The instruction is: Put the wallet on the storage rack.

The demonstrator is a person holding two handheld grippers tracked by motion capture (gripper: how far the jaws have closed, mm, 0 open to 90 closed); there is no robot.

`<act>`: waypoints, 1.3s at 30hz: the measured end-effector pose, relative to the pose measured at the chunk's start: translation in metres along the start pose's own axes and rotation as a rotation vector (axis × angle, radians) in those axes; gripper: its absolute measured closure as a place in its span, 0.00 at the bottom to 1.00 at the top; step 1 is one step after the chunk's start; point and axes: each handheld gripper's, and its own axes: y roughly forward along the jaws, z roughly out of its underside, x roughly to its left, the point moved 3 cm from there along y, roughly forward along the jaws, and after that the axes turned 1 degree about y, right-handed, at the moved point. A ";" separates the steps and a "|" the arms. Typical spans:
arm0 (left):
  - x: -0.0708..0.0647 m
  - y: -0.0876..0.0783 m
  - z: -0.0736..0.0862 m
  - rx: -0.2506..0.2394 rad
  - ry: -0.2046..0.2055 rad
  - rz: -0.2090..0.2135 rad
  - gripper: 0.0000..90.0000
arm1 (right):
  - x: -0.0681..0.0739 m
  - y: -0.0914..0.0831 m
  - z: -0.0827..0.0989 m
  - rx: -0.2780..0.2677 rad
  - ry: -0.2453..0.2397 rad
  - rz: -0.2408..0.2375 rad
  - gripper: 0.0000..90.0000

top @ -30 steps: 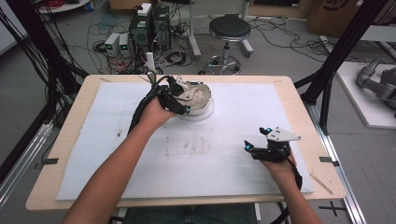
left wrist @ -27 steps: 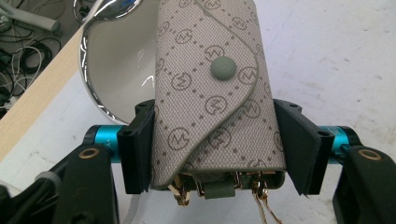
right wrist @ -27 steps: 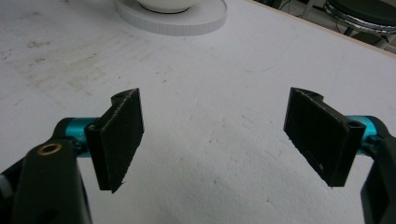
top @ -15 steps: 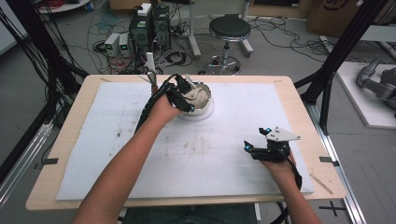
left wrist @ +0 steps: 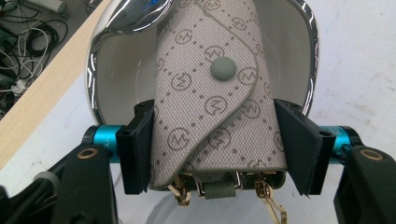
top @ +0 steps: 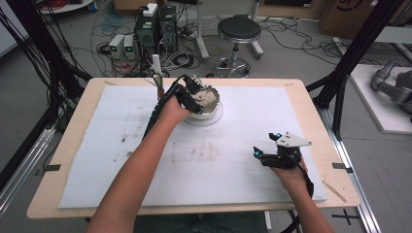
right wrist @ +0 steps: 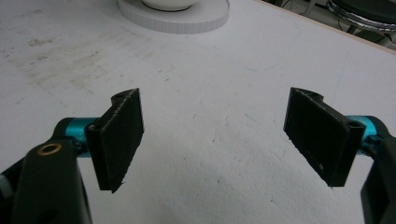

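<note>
My left gripper (left wrist: 215,140) is shut on a beige monogram pouch (left wrist: 215,93) with a round snap button and gold zipper pulls. Its jaws have just been opening slightly, and the pouch still sits between both pads. The pouch hangs into a white bowl with a shiny chrome rim (left wrist: 100,42). In the high view the left gripper (top: 194,94) is at the bowl (top: 216,104), at the far middle of the table. My right gripper (top: 265,155) rests near the front right, open, with nothing between its jaws (right wrist: 215,126).
The bowl stands on a round white base (top: 214,119) (right wrist: 187,21) on a white mat (top: 243,194) that covers the wooden table (top: 43,204). Black frame posts (top: 340,92) rise at the table's sides. A stool (top: 238,31) and cabled equipment stand beyond the far edge.
My left gripper has shifted slightly right and down over the bowl with the pouch. The right gripper has stayed where it was.
</note>
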 end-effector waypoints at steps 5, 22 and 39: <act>-0.003 0.005 -0.001 0.008 0.009 -0.002 0.37 | -0.001 -0.001 0.000 0.001 0.006 0.001 0.23; -0.006 -0.030 0.002 -0.184 -0.011 0.006 0.25 | 0.001 -0.003 -0.002 -0.022 -0.006 0.004 0.23; -0.032 -0.075 0.053 -0.414 0.029 0.111 0.25 | 0.002 -0.001 -0.002 -0.017 -0.009 0.004 0.23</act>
